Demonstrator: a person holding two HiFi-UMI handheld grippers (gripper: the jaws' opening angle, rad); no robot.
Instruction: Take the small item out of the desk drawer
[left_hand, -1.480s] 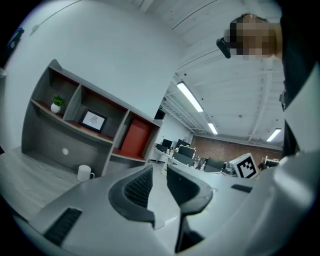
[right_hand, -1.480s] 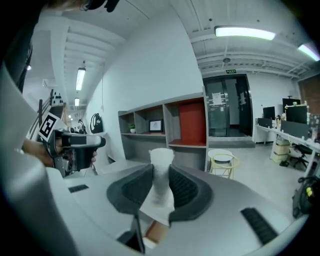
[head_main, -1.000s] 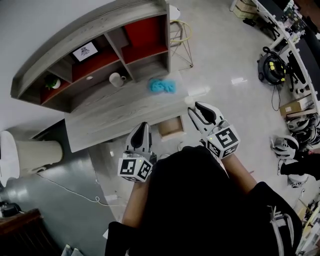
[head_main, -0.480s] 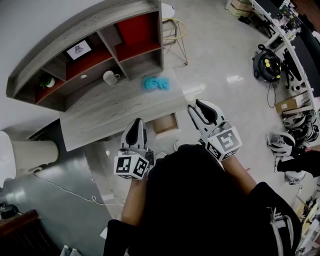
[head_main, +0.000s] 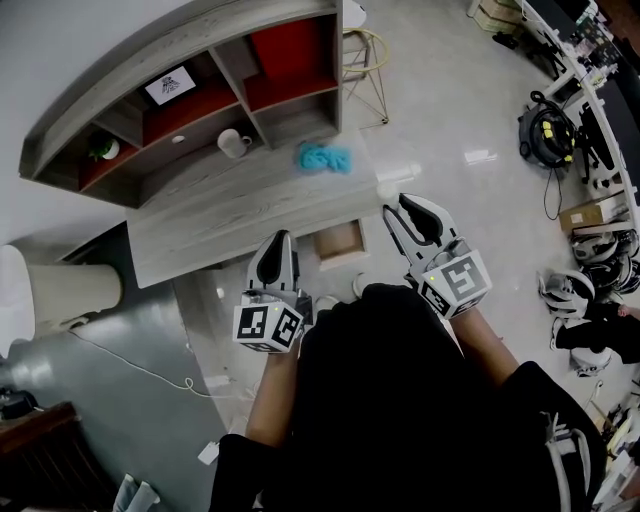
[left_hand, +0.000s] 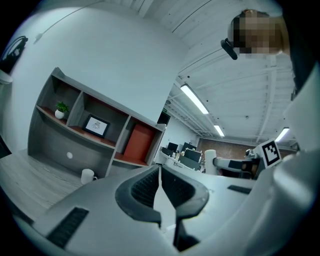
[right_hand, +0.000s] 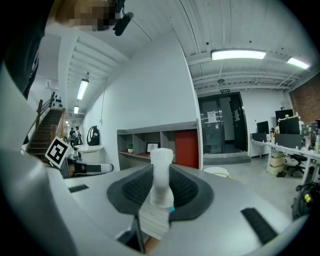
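My right gripper (right_hand: 161, 187) is shut on a small white bottle-like item (right_hand: 161, 172) that stands upright between its pads. In the head view, the right gripper (head_main: 410, 222) hovers just right of the open wooden desk drawer (head_main: 340, 243), at the front edge of the grey desk (head_main: 230, 215). To the drawer's left and below the desk's edge, my left gripper (head_main: 277, 262) is held shut and empty. Its pads meet with nothing between them in the left gripper view (left_hand: 160, 175). What lies inside the drawer is too small to make out.
A grey hutch with red-backed shelves (head_main: 200, 90) stands on the desk, holding a framed picture (head_main: 170, 86), a small plant (head_main: 103, 149) and a white mug (head_main: 233, 143). A blue cloth (head_main: 325, 158) lies on the desktop. A gold-legged stool (head_main: 365, 55) stands behind; a vacuum (head_main: 545, 130) is at the right.
Both grippers keep their hold and their places near the drawer; only the head view has shifted a little.
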